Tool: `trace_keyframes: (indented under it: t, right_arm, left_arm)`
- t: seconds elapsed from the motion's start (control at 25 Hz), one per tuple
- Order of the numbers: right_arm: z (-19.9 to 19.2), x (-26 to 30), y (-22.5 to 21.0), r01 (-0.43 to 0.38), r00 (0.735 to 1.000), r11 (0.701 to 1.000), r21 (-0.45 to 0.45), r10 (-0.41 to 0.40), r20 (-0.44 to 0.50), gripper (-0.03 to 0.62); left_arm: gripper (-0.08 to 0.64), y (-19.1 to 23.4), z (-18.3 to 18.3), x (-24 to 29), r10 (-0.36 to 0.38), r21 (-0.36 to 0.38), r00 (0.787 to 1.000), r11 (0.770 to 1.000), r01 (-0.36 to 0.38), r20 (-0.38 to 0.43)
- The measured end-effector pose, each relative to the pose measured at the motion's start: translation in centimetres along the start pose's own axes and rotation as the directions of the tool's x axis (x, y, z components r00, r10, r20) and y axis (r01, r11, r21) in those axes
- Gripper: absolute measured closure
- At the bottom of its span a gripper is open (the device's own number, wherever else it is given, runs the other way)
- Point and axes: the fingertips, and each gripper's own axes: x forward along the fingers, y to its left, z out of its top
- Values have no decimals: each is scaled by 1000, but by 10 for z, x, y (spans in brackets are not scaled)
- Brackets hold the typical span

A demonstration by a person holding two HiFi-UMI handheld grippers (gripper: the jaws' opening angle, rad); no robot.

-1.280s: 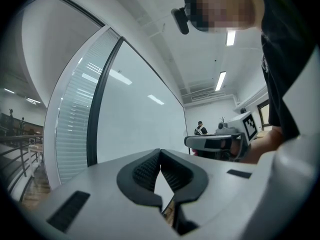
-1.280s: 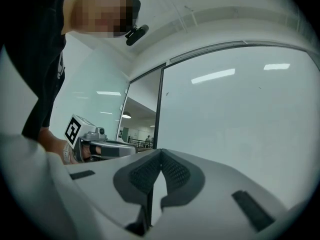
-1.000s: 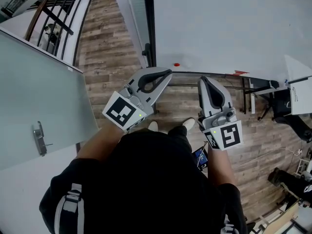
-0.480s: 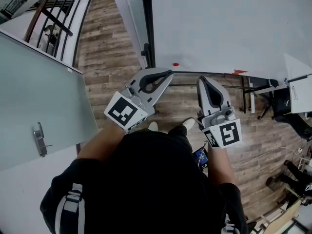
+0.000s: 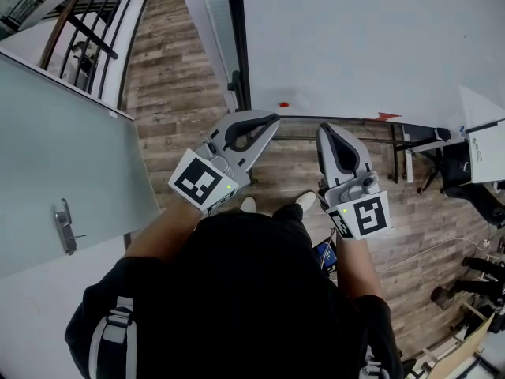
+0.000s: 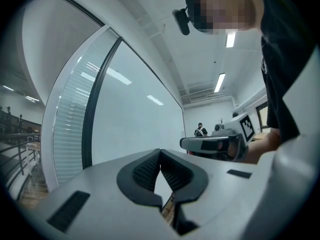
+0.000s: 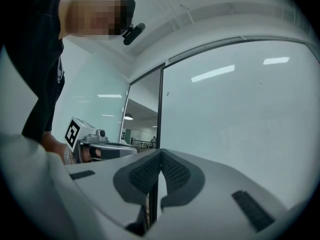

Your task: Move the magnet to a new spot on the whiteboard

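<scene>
A small red magnet (image 5: 284, 104) sticks low on the whiteboard (image 5: 371, 38), just above its bottom rail. My left gripper (image 5: 275, 118) points at the board a little below and left of the magnet, its jaws shut and empty. To its right my right gripper (image 5: 324, 128) is held a short way off the board, jaws also shut with nothing in them. In the left gripper view the pads (image 6: 150, 170) meet at their tips in front of the whiteboard (image 6: 135, 124). The right gripper view shows its own pads (image 7: 172, 173) closed before the white board (image 7: 235, 129). The magnet is not seen in either gripper view.
The board's dark left frame (image 5: 239, 42) stands next to a glass partition (image 5: 211, 22). A frosted glass door (image 5: 63, 172) with a handle is at the left. A railing (image 5: 83, 22) is at the top left. Chair bases and desk legs (image 5: 454, 172) crowd the wooden floor (image 5: 170, 77) at the right.
Both grippers have barely shifted; the right one crept slightly left and up. Their jaws stay shut.
</scene>
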Motion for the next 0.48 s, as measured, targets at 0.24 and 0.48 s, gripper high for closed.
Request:
trace_keyframes:
  t: [0.24, 0.48]
  right_arm:
    - [-2, 4, 2, -5, 1000, 1000, 4, 5, 0, 592]
    - [1, 3, 3, -12, 1000, 1000, 6, 12, 9, 592]
  left_arm:
    - [555, 4, -2, -2, 6, -3, 1000, 1000, -6, -6]
    - [555, 3, -3, -3, 6, 9, 1000, 1000, -6, -11]
